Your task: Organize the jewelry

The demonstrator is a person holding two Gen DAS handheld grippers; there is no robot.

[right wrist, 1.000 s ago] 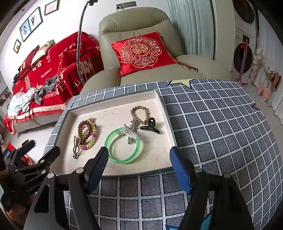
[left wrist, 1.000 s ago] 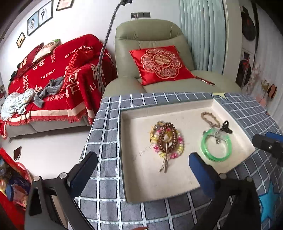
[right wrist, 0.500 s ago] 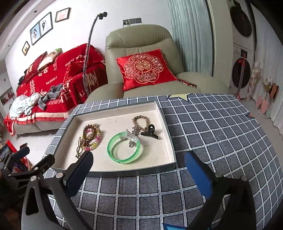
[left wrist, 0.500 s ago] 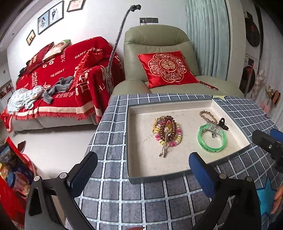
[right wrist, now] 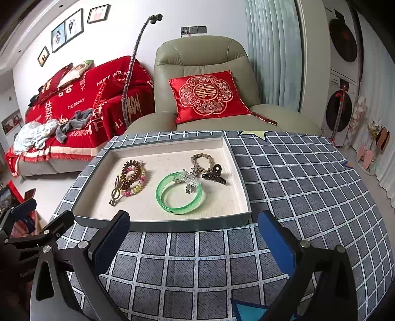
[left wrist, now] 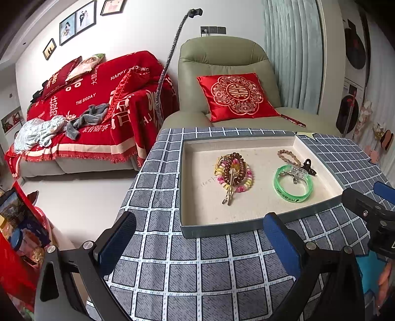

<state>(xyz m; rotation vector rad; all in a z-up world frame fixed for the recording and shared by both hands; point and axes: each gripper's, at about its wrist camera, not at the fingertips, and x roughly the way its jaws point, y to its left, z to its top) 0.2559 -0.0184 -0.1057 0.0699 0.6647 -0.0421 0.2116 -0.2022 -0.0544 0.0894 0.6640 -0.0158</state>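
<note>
Both grippers hover over the checked table (right wrist: 308, 197) in front of the tray (right wrist: 163, 224), grasping nothing. The left gripper (left wrist: 200, 244) gapes wide; the right gripper (right wrist: 195, 243) has just spread wide too. In the tray lie a green bangle (right wrist: 179, 192), a black claw clip (right wrist: 214, 175), a braided bracelet (right wrist: 202, 160) and a pile of beaded bracelets (right wrist: 130, 177).

I see a white wall (left wrist: 148, 29) with framed photos (left wrist: 76, 21). A sofa (left wrist: 74, 163) under a red throw (left wrist: 93, 98) stands left of a green armchair (right wrist: 202, 56) holding a red cushion (right wrist: 207, 95). Pale curtains (right wrist: 274, 49) hang right. The floor (left wrist: 81, 197) is light.
</note>
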